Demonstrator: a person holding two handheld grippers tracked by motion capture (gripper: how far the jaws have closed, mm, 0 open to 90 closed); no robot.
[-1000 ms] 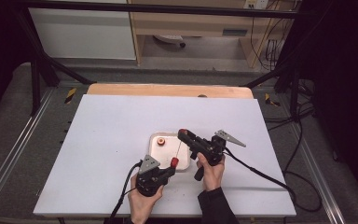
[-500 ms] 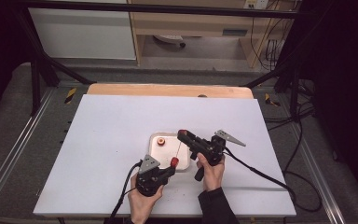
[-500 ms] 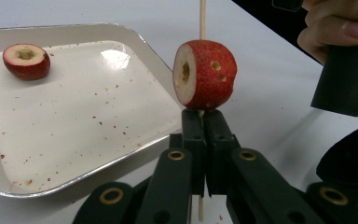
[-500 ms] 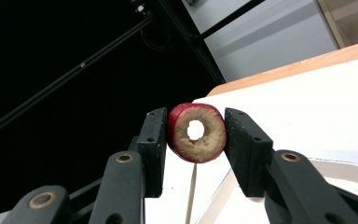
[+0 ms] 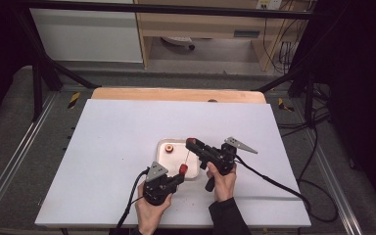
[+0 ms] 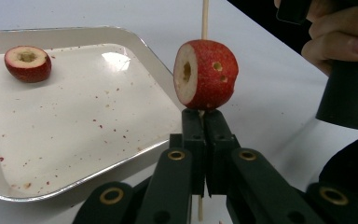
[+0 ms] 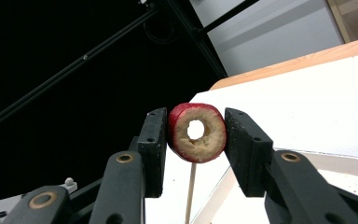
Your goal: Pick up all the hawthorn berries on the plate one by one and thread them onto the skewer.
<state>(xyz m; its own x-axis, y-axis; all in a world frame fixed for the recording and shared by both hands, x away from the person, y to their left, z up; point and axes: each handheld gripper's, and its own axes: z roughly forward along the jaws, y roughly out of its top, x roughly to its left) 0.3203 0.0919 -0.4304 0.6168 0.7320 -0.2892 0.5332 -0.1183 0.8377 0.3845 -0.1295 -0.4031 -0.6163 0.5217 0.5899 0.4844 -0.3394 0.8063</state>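
Left tongs (image 6: 204, 126) clamp skewer (image 6: 205, 18)

High view: fixed above my side of table (image 5: 127, 147), faces forward and down, far off; my hands enter at 6 o'clock. Left gripper view: rides my left gripper (image 6: 204, 140), jaws rise from 6 o'clock, looks low across tray (image 6: 74, 182), very near; skewer (image 6: 205, 18) at 12 o'clock. Right gripper view: rides my right gripper (image 7: 193, 135), tilted upward toward dark frame, table edge at 2 o'clock, very near. All three share tray and skewer.
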